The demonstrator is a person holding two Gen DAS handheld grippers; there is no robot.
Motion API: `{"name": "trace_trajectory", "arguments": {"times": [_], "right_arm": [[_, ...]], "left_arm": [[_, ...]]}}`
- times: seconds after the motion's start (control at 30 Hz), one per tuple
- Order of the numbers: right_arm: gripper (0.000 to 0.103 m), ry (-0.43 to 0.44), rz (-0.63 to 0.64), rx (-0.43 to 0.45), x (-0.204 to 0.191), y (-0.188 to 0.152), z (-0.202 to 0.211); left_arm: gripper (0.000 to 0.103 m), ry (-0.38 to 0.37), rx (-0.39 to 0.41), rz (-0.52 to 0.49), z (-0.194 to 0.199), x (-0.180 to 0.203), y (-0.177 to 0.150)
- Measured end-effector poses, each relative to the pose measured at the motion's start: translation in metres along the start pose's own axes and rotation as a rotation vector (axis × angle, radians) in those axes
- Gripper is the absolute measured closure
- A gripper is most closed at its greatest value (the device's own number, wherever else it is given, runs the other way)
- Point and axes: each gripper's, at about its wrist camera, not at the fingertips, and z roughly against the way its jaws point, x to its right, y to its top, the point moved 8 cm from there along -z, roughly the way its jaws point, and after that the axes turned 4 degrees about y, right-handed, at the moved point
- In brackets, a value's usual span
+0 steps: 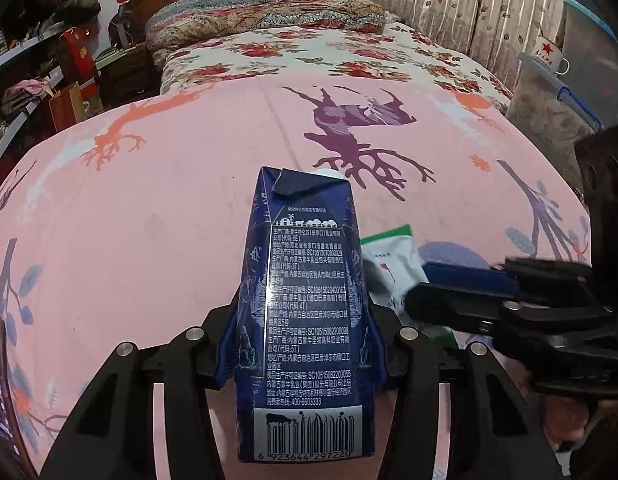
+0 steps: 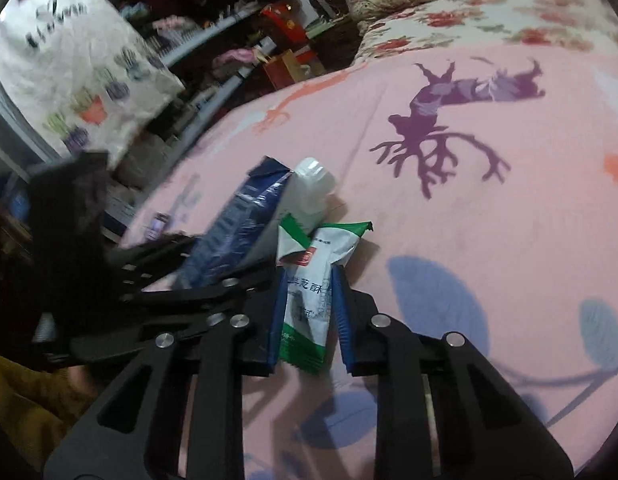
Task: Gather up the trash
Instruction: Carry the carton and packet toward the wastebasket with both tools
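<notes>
A: Left tongs (image 1: 305, 344) are pinching a dark blue milk carton (image 1: 305, 320) by its sides, blue pads flat against the glossy card. White Chinese print runs down the panel, then "400-6603333", and under the barcode "6 923644 297220".

B: A little row of white farm pictures sits above that text, and a white cap peeks over the folded gable top, at the far end from the tongs.

A: The left tongs point steeply down at the pink bedsheet (image 1: 149, 240) with its purple deer print.

B: Right tongs (image 2: 309, 316) are pressed in on a crinkly white-and-green snack wrapper (image 2: 309, 304). It carries a red logo patch and blue Chinese characters I can't fully read.

A: The wrapper's torn top juts out beyond the fingertips; its bottom edge hangs back between the fingers.

B: The carton lies just left of the right tongs, the two tools nearly crossing above the bed.

A: Seen from the left tongs, the right tongs come in from the right, angled down less steeply.
</notes>
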Motion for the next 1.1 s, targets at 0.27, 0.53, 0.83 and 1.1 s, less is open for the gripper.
{"name": "trace_trajectory", "arguments": {"times": [0.27,0.53,0.83,1.1], "right_arm": [[0.075,0.092,-0.156,-0.017,0.009,-0.018,-0.002],[0.093,0.086,-0.15,-0.019,-0.003,-0.022,-0.014],[0.093,-0.017,-0.265,0.224,0.069,-0.022,0.101],[0.093,-0.207,-0.405,0.558,0.171,-0.047,0.287]], "left_arm": [[0.056,-0.027,0.001,0.026,0.001,-0.004,0.0],[0.056,-0.061,-0.024,0.046,0.005,-0.005,0.0],[0.056,-0.207,0.004,-0.076,0.025,0.073,0.04],[0.057,-0.414,-0.048,-0.326,0.011,0.262,0.088]]}}
